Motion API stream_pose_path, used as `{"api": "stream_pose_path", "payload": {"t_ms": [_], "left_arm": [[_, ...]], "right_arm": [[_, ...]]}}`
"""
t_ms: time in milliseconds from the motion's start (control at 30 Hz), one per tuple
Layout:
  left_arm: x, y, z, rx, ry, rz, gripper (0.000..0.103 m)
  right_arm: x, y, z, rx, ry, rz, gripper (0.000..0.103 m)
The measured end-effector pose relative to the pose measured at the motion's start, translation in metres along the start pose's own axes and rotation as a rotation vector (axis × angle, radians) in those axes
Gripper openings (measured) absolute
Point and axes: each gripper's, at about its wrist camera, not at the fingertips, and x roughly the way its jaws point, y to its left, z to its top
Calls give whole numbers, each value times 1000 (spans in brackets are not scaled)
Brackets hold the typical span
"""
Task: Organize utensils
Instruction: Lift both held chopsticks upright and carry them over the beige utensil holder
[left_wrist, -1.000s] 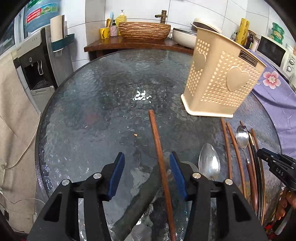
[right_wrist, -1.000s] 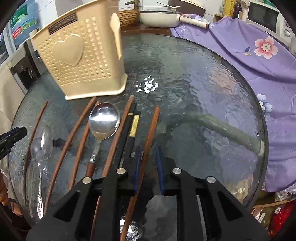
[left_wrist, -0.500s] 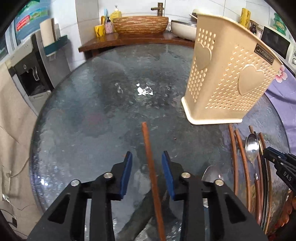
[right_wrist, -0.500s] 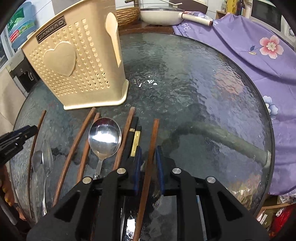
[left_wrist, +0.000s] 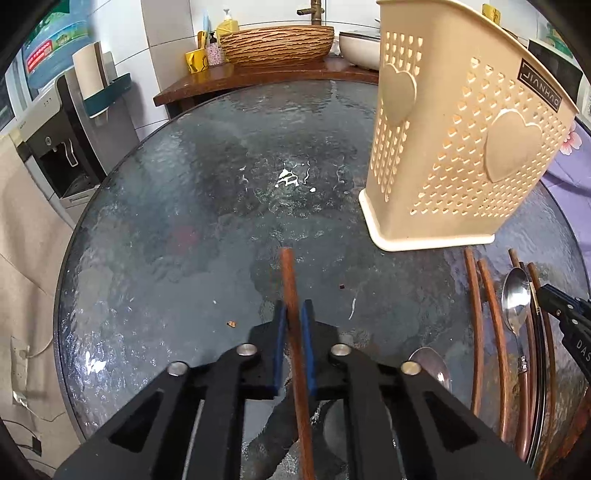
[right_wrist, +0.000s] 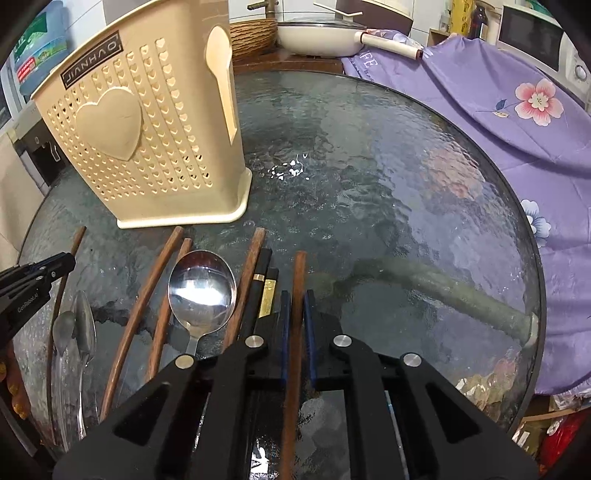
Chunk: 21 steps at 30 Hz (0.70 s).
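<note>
Since each hand-held gripper is closed on one wooden chopstick, a good lift would be straight up and level, so the long stick does not swing or knock its neighbours, and then tip-down into the beige holder (left_wrist: 465, 147) at the far side of the glass surface (left_wrist: 184, 206). The left hand-held gripper (left_wrist: 294, 314) has its blue pads narrow, touching the left chopstick (left_wrist: 290, 280), which lies alone on the left. The right hand-held gripper (right_wrist: 295, 306) is equally narrow around the right chopstick (right_wrist: 298, 273), the rightmost of the row, just beside the black chopsticks (right_wrist: 263, 280) and the metal spoon (right_wrist: 201, 291).
</note>
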Motion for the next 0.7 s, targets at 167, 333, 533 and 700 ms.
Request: {"api": "stream_pose_path", "payload": {"t_ms": [167,333,533,700], "left_arm": [[-2,-9,0,6,-5,15,7],[-5,-7,1,-15,-2,-27,7],[-36,-6,8,-22,-96,-78,7],[-90,-15,21,12,-222,-121,7]], "right_arm": [[1,0,-2,-17,-18,-5,7],[-6,-9,-5,11,-47,53,7],[-39,-19,0,21,-145,149,7],[-83,-22,10,2,-246,199,7]]}}
